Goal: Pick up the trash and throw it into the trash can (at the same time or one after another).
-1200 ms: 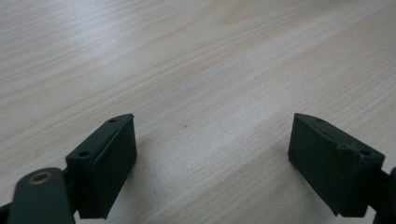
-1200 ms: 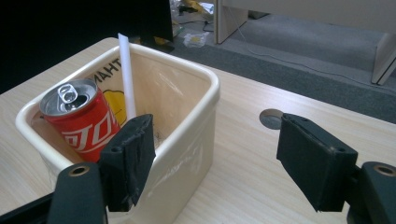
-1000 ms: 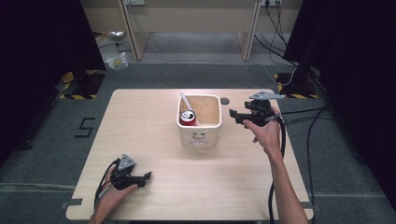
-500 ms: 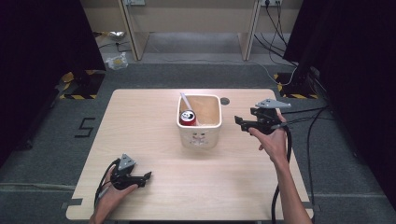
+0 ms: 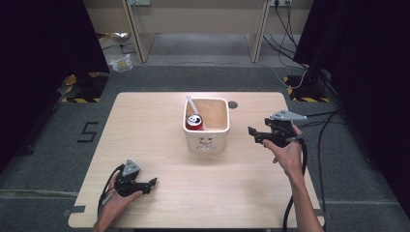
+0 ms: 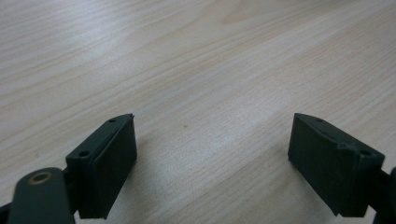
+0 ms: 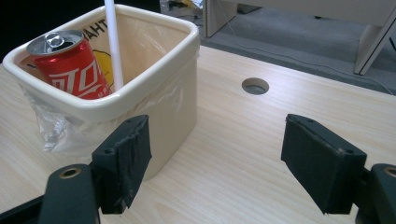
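High view. Wooden table (image 5: 159, 121), pale grain, with a round cable hole (image 5: 233, 104) near its far edge. Cream square bin (image 5: 207, 140) with a clear plastic liner, standing at the table's middle; a printed face on its near wall. Inside it: one red drink can (image 5: 194, 122), upright at the left side, and one white stick (image 5: 191, 105) leaning out of the far left corner. Right gripper (image 5: 253, 133), held above the table to the right of the bin, apart from it, jaws pointing at the bin and spread wide with nothing between. Left gripper (image 5: 152, 183), resting low at the near left of the table, well apart from the bin, jaws spread.

Left gripper view. Two black jaws standing wide apart over bare wood; nothing between them.

Right gripper view. Jaws wide apart and empty. Bin (image 7: 159, 60) just beyond the left jaw; can (image 7: 70, 63) upright inside, white stick (image 7: 113, 42) beside it. Cable hole (image 7: 255, 86) farther off.
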A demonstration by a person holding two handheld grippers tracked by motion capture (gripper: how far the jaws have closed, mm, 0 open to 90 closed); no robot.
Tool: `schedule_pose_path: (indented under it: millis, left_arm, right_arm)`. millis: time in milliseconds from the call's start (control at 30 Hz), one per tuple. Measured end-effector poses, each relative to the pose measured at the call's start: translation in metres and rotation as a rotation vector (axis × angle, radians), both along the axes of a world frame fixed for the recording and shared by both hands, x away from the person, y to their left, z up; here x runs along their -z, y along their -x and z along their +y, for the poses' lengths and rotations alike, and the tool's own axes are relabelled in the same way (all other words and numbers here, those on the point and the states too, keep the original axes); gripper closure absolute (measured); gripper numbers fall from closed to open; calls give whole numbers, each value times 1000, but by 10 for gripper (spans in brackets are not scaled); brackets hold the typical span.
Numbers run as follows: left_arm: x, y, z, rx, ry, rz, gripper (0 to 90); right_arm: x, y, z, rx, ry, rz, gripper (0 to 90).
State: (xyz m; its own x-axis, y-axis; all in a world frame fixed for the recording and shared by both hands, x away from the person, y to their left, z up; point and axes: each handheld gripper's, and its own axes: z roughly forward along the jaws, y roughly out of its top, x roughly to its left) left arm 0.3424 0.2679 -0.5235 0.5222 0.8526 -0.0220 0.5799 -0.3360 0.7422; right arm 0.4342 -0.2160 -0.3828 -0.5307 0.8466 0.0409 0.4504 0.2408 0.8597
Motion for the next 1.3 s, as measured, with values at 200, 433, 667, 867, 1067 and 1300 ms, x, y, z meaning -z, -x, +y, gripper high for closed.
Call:
schedule_pose_path:
  millis: [200,433,667,867,1067,1300]
  left_arm:
    - [0,0,0,1,2,-1,145]
    - [0,0,0,1,1,0,146]
    - [0,0,0,0,0,0,146]
    - [0,0,0,0,0,0,146]
    - [0,0,0,0,0,0,146]
    - [0,0,0,0,0,-1,145]
  right_arm:
    - [4,8,-2,0,6,3,243]
    - [8,14,-4,7,49,-1,240]
    - [17,22,-6,1,48,7,240]
    - [24,27,-9,5,49,12,240]
    - [29,33,-10,4,44,8,235]
    - [36,41,-7,-3,39,-7,225]
